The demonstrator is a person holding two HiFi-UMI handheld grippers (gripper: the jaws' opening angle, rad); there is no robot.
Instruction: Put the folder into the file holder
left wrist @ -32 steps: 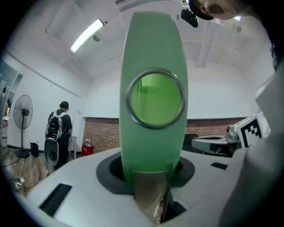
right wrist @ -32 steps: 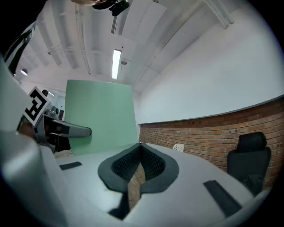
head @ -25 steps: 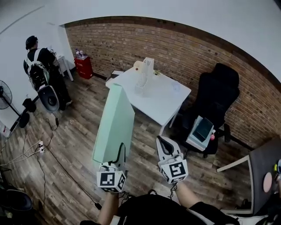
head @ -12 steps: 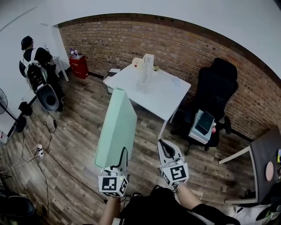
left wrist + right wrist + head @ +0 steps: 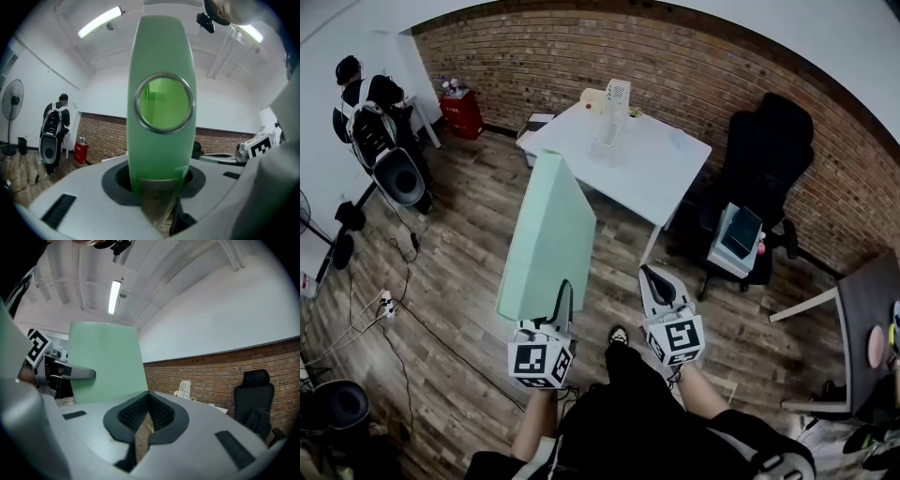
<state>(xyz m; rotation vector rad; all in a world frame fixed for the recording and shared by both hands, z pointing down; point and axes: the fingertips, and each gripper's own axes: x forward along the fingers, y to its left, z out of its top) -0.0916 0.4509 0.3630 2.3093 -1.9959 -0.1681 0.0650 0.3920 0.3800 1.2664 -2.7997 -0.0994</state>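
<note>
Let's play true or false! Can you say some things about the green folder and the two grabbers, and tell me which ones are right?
1. The left gripper holds the green folder. True.
2. The folder is already in the file holder. False: it is up over the floor, away from the holder on the white table.
3. The right gripper holds a book. False: its jaws are together, with nothing between them.
4. A black chair stands by the brick wall. True.

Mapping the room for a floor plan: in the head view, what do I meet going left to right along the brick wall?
Person with a backpack, red cabinet, file holder, black office chair.
</note>
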